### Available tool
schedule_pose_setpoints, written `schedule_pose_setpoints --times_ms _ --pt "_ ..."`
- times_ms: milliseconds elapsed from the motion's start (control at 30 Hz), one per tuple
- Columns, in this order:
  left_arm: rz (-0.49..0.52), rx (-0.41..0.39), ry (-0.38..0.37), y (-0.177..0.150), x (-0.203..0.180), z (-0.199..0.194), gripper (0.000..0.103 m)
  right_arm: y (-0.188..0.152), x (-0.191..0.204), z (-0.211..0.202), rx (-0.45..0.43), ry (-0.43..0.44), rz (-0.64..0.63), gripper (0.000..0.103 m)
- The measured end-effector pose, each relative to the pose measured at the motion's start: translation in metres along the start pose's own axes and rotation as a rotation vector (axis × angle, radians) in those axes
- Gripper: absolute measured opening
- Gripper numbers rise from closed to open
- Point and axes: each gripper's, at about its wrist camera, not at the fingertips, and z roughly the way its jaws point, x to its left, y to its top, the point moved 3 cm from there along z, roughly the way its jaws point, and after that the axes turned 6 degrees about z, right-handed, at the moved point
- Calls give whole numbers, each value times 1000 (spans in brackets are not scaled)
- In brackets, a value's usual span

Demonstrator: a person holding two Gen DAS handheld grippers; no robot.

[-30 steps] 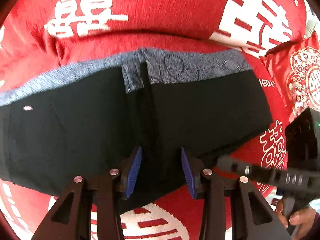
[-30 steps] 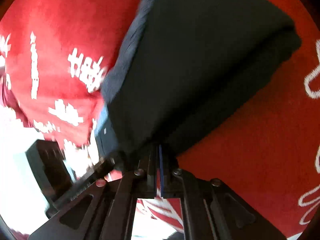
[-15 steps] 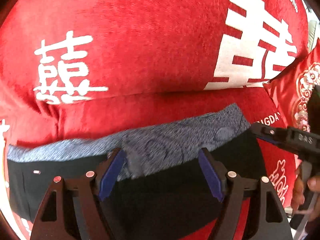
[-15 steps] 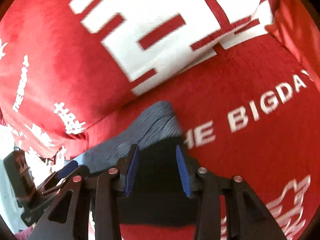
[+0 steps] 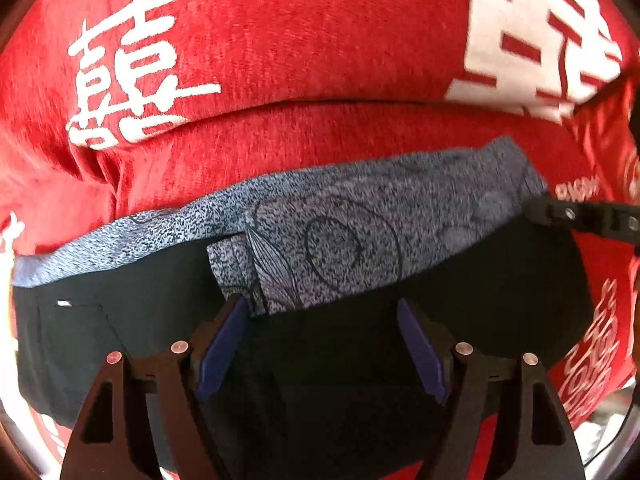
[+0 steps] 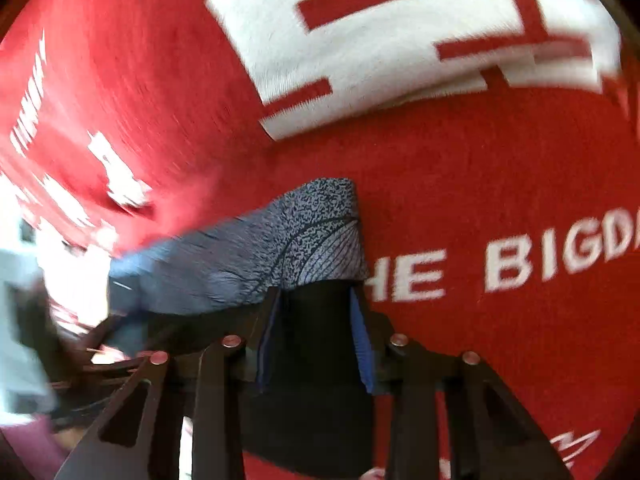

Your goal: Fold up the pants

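Note:
The black pants (image 5: 140, 332) with a speckled grey-blue waistband (image 5: 360, 220) lie folded on a red cover. My left gripper (image 5: 320, 344) is open, its blue pads wide apart over the black cloth just below the waistband. My right gripper (image 6: 316, 332) is open over the right end of the pants (image 6: 316, 320), next to the waistband corner (image 6: 320, 232). Its black finger tip also shows in the left wrist view (image 5: 568, 216) at the waistband's right end.
The red cover (image 5: 320, 40) bears big white characters and the words "THE BIGDAY" (image 6: 520, 260). A raised red cushion (image 6: 360, 40) rises just behind the pants. A bright blurred area lies off the left edge (image 6: 24, 280).
Both grippers let go of the pants and opened. They now sit closer to the waistband, with the folded pants lying flat on the cover.

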Motion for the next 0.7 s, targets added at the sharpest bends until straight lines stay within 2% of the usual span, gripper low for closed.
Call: schedule_pose_setpoints --times_ms 33,100,200,300,500,700 --pt "6 -4 8 -2 -1 0 79 -1 4 3 -13 -56 -31 54" --pt "-18 10 8 -5 1 0 84 -3 4 4 -38 -119 -22 65" --pt "-123 51 -45 -16 14 -2 85 -13 1 -4 -23 -125 16 66" --pt "-129 24 5 -32 22 -20 85 -35 7 -21 -25 -175 -31 77" --pt "-181 55 -11 -71 41 -38 85 -92 21 -48 -42 -234 -66 79" --pt "-218 93 19 -94 56 -50 85 -131 41 -51 4 -239 -24 79"
